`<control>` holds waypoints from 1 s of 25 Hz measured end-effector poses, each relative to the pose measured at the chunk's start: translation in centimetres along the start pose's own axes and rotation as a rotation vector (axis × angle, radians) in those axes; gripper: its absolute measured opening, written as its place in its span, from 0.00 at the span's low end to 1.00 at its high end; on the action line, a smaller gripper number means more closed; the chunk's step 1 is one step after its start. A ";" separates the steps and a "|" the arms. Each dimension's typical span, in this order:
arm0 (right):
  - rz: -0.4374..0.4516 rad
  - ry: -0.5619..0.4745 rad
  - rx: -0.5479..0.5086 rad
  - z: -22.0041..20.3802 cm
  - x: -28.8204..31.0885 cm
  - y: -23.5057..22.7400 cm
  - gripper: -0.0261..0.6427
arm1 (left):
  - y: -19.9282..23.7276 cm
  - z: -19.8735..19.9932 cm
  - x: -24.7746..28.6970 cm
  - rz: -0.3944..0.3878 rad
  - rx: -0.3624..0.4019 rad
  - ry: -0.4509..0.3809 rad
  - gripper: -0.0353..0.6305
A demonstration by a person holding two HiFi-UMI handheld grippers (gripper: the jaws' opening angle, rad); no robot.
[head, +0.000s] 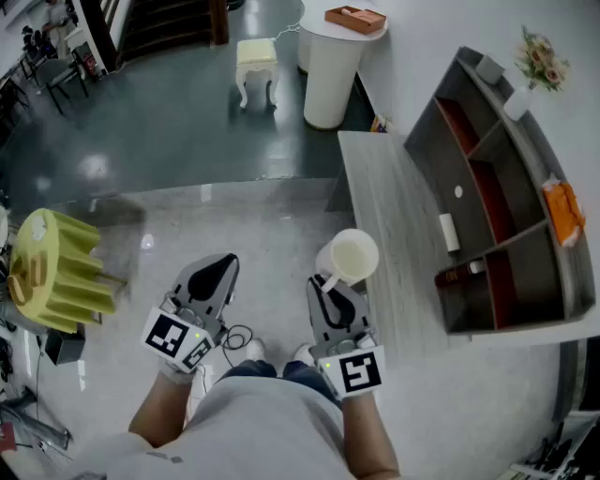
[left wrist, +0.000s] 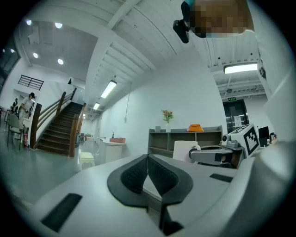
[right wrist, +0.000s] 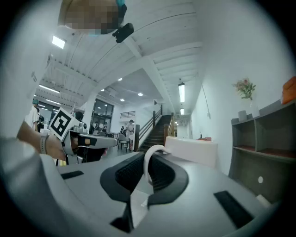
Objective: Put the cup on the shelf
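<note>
Close by, a person stands on a pale floor with a two-jaw gripper in each hand, both pointing forward. The left gripper (head: 217,270) has its jaws pressed together with nothing between them; its own view shows the dark ridged pads (left wrist: 136,175) meeting. The right gripper (head: 328,286) is clenched on the thin looped handle (right wrist: 149,162) of a white cup (head: 349,256). The cup is held upright in the air just ahead of the jaws, at the near edge of a grey wood-grain table (head: 384,197). Farther along the table, against the white wall, stands a grey shelf (head: 530,136) with reddish inner panels, well apart from the cup. On top of the shelf sit a white vase of flowers (head: 530,75) and an orange object (head: 564,212). Beyond, a round white pedestal table (head: 330,75) carries a brown tray (head: 355,18), with a small cream stool (head: 257,62) beside it
</note>
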State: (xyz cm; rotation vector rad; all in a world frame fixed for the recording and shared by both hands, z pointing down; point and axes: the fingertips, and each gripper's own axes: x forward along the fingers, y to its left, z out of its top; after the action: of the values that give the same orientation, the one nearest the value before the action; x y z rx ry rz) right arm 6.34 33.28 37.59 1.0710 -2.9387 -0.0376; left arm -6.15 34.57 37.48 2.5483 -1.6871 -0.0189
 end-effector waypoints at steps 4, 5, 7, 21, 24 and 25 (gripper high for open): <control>-0.013 -0.001 -0.008 0.2 0.8 0.4 0.09 | 1.2 -0.2 -0.4 0.000 -0.002 0.003 0.08; -0.016 -0.001 -0.011 0.2 1.0 0.5 0.09 | 1.6 -0.2 -0.5 -0.003 -0.002 0.002 0.08; -0.025 0.002 -0.015 0.2 1.6 0.7 0.09 | 2.3 -0.3 -0.5 -0.009 -0.003 0.000 0.08; -0.120 0.020 -0.021 -1.9 6.1 -0.5 0.09 | 7.8 -1.8 0.5 -0.062 0.004 -0.002 0.08; -0.117 0.024 -0.033 -3.0 7.6 -1.8 0.09 | 9.1 -2.4 2.0 -0.049 -0.006 -0.006 0.08; -0.111 0.028 -0.038 -3.4 8.3 -2.3 0.09 | 9.7 -2.6 2.7 -0.042 -0.010 -0.007 0.08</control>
State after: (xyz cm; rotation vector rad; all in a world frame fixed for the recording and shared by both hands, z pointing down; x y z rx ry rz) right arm 1.56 26.11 41.00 1.2173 -2.8390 -0.0782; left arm -13.84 28.50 40.92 2.5795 -1.6311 -0.0384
